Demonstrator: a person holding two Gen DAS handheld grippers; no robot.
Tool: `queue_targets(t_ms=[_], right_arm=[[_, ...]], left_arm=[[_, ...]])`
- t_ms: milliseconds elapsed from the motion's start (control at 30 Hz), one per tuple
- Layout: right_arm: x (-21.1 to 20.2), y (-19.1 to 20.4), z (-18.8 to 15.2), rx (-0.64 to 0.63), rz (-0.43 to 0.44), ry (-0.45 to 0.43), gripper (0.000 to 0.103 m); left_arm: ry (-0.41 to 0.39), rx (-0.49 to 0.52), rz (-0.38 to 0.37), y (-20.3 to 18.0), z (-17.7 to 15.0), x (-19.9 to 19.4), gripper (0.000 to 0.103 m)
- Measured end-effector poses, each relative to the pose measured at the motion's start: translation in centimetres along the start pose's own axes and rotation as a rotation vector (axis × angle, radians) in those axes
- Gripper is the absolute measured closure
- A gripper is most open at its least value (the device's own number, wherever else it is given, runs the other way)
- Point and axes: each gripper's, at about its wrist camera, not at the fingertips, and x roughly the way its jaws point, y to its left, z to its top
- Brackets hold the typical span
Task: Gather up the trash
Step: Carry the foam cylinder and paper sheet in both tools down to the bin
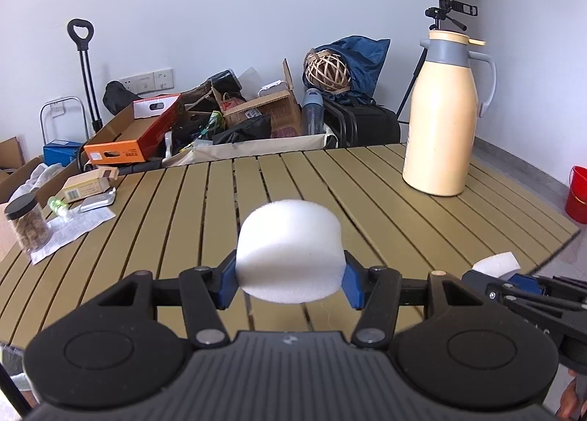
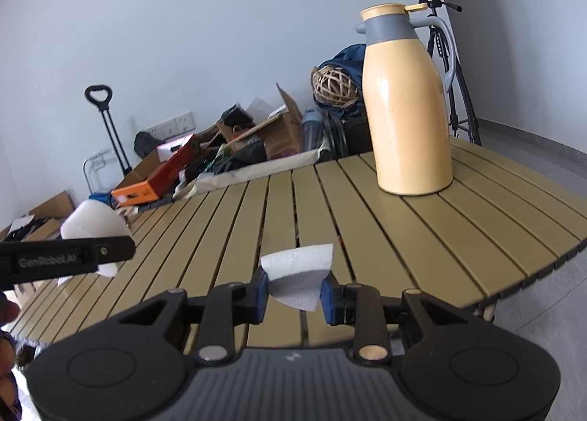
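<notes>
Here we pinch a white foam block [image 1: 290, 252] in the left gripper [image 1: 290, 279] and a torn white paper scrap [image 2: 297, 276] in the right gripper [image 2: 293, 292], above the olive slatted table [image 1: 367, 200]; a tall cream thermos jug [image 1: 445, 112] stands far right near the edge.

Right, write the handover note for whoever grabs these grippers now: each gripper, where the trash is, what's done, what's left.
Left gripper: shut on a white foam block, held above the slatted table.
Right gripper: shut on a folded paper napkin, also lifted off the table.
Done: both pieces are picked up.
Left: drop both; no bin shows in either view, so find it first. At the table's far left sit a paper sheet, a small box and a jar; check which are trash. The yellow jug looks like a keeper.
</notes>
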Motion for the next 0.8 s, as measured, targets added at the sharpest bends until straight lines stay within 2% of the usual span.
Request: queue_targets(t_ms=[400, 800], right_arm=[[-3.4, 3.3, -4.3, -0.073, 0.021, 0.066, 0.075], [-4.4, 6.6, -9.7, -0.147, 0.047, 0.19, 0.075]], left_arm=[[0.046, -0.028, -0.017, 2.9, -6.1, -4.6, 0.047], [0.159, -0.057, -0.021, 5.3, -12.5, -6.2, 0.047]])
